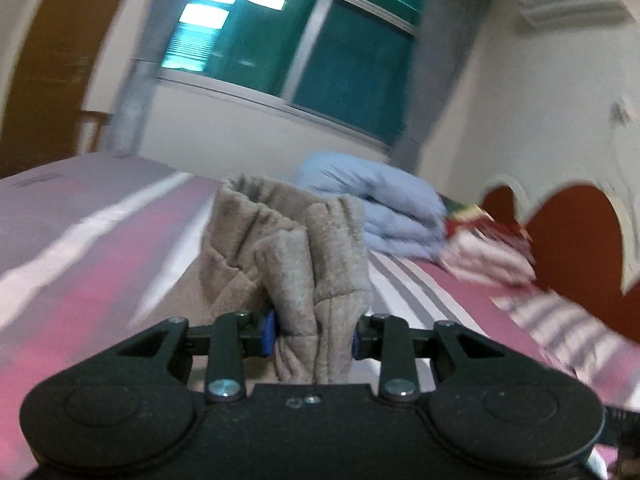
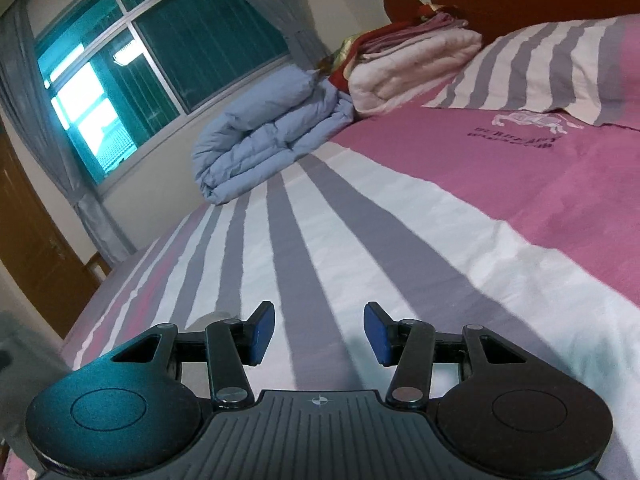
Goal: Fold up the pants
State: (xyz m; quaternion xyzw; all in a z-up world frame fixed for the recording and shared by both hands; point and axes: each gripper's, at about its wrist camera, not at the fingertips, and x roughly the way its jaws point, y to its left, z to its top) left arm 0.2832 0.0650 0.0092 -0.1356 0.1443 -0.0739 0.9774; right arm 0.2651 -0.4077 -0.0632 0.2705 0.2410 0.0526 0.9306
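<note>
In the left wrist view, the left gripper (image 1: 312, 336) is clamped on a bunched fold of beige fleece pants (image 1: 288, 248). Its blue pads (image 1: 268, 330) press into the cloth from both sides, with only a narrow gap between them filled by fabric. The pants rise from the jaws in the lower middle of the frame up to the centre, where the gathered cloth stands in thick folds above the pink, white and grey striped bedspread (image 1: 80, 248). The surroundings are blurred.

In the right wrist view, the right gripper (image 2: 319, 334) hangs over the bedspread (image 2: 360, 220) at the bottom centre, jaws parted about halfway, with nothing between the blue pads (image 2: 262, 334) and no cloth touching them. The pants do not show in this view.

A folded light-blue duvet (image 2: 264, 136) lies at the middle left, just beside a stack of folded blankets (image 2: 412, 64), with a striped pillow (image 2: 560, 68) at the upper right.
</note>
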